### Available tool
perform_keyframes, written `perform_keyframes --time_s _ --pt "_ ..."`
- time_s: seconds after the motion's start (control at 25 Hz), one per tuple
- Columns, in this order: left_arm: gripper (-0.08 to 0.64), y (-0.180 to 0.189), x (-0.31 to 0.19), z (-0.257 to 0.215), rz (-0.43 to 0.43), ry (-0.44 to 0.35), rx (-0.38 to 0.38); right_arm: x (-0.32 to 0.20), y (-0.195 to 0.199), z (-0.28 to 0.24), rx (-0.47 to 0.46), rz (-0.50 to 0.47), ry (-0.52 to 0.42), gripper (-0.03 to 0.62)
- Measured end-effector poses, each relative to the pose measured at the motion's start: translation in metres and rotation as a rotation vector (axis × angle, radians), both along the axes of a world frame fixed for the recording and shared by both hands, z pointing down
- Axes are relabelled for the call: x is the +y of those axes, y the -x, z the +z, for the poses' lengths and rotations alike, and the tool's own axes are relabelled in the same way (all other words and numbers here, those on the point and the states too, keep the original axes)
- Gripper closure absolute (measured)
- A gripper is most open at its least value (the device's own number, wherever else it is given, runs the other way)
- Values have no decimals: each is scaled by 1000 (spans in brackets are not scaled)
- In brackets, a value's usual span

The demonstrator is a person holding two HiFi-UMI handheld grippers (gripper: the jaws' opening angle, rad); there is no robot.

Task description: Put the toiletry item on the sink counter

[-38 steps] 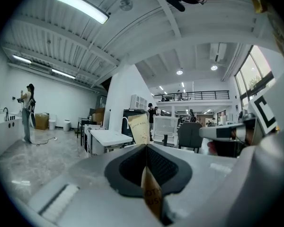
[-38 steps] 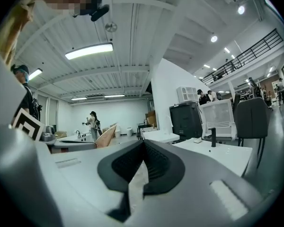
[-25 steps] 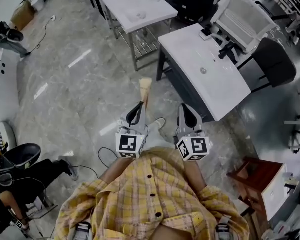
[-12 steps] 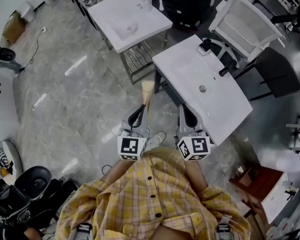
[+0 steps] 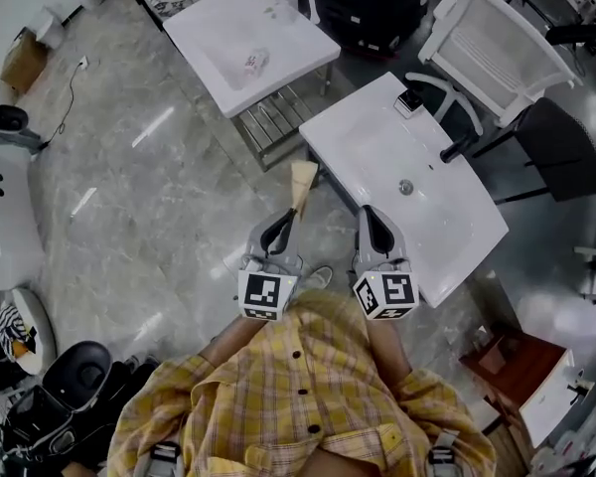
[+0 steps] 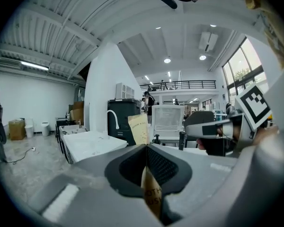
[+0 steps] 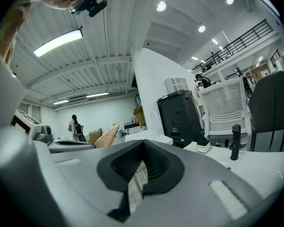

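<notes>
The toiletry item (image 5: 302, 184) is a flat tan paper packet with dark print. It is pinched by its lower end in the left gripper (image 5: 286, 214) and stands up past the jaw tips. In the left gripper view the packet (image 6: 139, 128) rises above the jaws, which are clamped on it with the sheet squeezed thin between the pads (image 6: 156, 167). From the head view the packet hangs over the grey marbled floor (image 5: 149, 197), just beside the near left side of the sink counter (image 5: 353, 137) and not on it.

The right gripper (image 5: 371, 214) is alongside, level with the left one. Its jaws are closed tip to tip with nothing between them – the right gripper view (image 7: 142, 142) shows only floor through the slit lower down. Its tips sit at the counter's near edge as the head view frames it.

The white counter has a basin with a round drain (image 5: 405, 187), a black faucet (image 5: 456, 148) at the far side and a small dark-topped object (image 5: 410, 100) at the far corner. A white mesh chair (image 5: 497, 48) and a dark chair (image 5: 554, 147) stand behind it. A second white sink unit (image 5: 243, 28) stands well apart, further off – and the person's yellow plaid shirt (image 5: 298, 396) fills the bottom of the head view
</notes>
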State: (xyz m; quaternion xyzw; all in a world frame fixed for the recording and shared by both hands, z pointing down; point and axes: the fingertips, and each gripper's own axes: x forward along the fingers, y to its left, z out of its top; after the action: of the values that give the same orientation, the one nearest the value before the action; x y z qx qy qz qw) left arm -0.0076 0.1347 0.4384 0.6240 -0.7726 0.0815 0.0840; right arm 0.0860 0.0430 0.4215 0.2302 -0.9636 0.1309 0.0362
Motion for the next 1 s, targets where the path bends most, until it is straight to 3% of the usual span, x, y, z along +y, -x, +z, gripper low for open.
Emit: perform_keyframes --time_s 0.48,1.0 --pt "557 5 -38 6 92 33 -16 -25 9 18 24 43 46 595" --pt "557 61 -138 15 252 60 16 -99 59 22 66 169 56 595"
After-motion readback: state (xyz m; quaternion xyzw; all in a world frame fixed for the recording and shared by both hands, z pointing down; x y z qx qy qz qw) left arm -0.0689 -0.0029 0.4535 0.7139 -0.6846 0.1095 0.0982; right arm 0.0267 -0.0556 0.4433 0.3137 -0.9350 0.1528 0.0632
